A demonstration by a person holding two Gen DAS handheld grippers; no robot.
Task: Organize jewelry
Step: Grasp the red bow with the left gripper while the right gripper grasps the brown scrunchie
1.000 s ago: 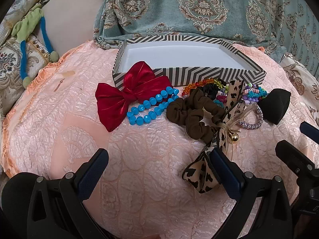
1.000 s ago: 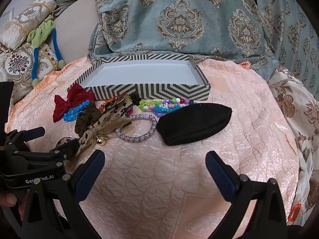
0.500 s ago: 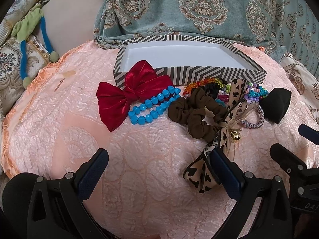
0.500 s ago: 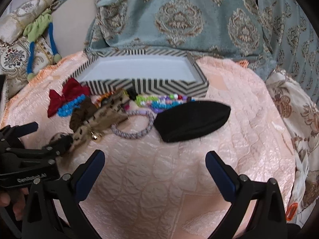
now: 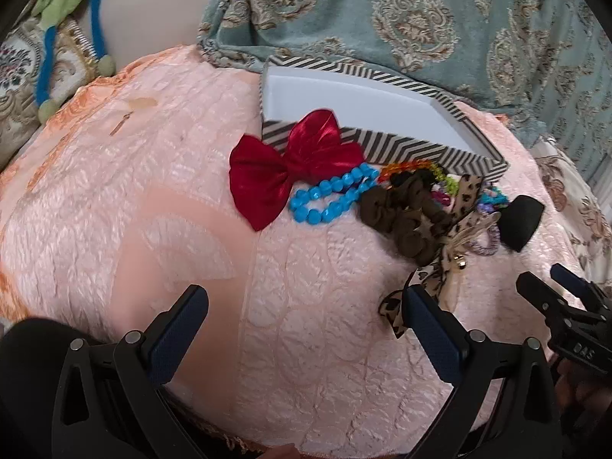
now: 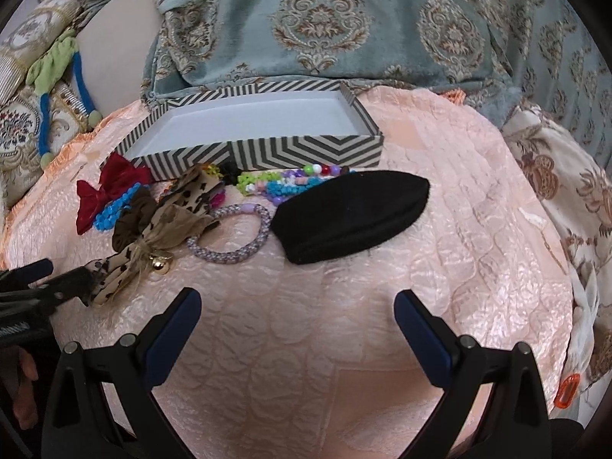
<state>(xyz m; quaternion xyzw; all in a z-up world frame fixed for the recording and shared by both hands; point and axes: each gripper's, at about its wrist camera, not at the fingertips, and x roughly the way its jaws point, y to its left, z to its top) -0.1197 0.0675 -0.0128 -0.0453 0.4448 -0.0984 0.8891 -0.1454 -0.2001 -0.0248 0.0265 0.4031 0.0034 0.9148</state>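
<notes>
Left tongs (image 5: 304, 313): held low over the peach quilted cover (image 5: 153, 199), pointing forward toward the jewelry; fingers spread wide, gripping nothing. The right-hand finger (image 5: 428, 329) sits just beside the tail of the leopard-print bow (image 5: 464, 225); whether it touches cannot be told.
Right tongs (image 6: 296, 315): low and level over bare cover, fingers wide apart, nothing between them, short of the black pouch (image 6: 352, 216).
Striped box (image 6: 267, 153): open, white inside, at the far edge of the cover in front of the teal patterned fabric (image 6: 325, 23).
Red bow (image 5: 290, 166): leaning against the box's front left corner.
Blue bead bracelet (image 5: 331, 195): touching the red bow's right side.
Brown scrunchie (image 5: 405, 218): just right of the blue beads, partly under the leopard-print bow.
Lilac beaded bracelet (image 6: 233, 235): lying flat between the leopard-print bow and the black pouch, touching the pouch's left end.
Mixed colourful beads (image 6: 294, 181): heaped along the box's front wall, behind the pouch.
Gold bell (image 6: 158, 264): at the leopard-print bow's knot.
</notes>
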